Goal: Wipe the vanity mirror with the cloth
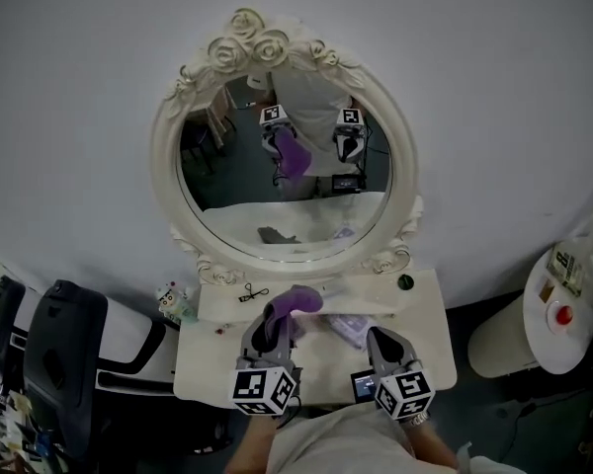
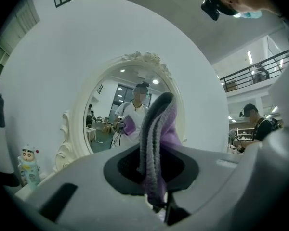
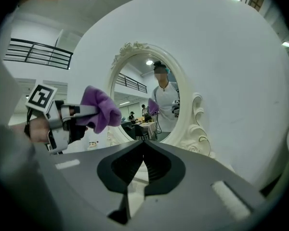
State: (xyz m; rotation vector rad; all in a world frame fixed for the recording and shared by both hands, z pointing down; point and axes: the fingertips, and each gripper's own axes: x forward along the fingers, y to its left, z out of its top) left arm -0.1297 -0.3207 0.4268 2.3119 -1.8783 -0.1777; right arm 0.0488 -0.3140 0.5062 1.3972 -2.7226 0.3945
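The oval vanity mirror (image 1: 282,181) hangs in a cream frame carved with roses, above a white vanity table (image 1: 425,309). In the head view my left gripper (image 1: 280,316) is over the table's middle, below the mirror, shut on a purple cloth (image 1: 300,299) that bunches out past the fingertips. In the left gripper view the cloth (image 2: 159,134) stands up between the jaws with the mirror (image 2: 118,114) behind it. My right gripper (image 1: 378,336) hovers to the right of it, shut with nothing in it (image 3: 144,146). Its view shows the mirror (image 3: 151,97) ahead and the cloth (image 3: 102,109) to the left.
On the table lie a small black tool (image 1: 254,292), a pale packet (image 1: 351,326) and a dark round knob (image 1: 405,282). A cartoon figurine (image 1: 168,301) stands at the left end. A black office chair (image 1: 64,354) is at the left, a white round unit with a red button (image 1: 561,314) at the right.
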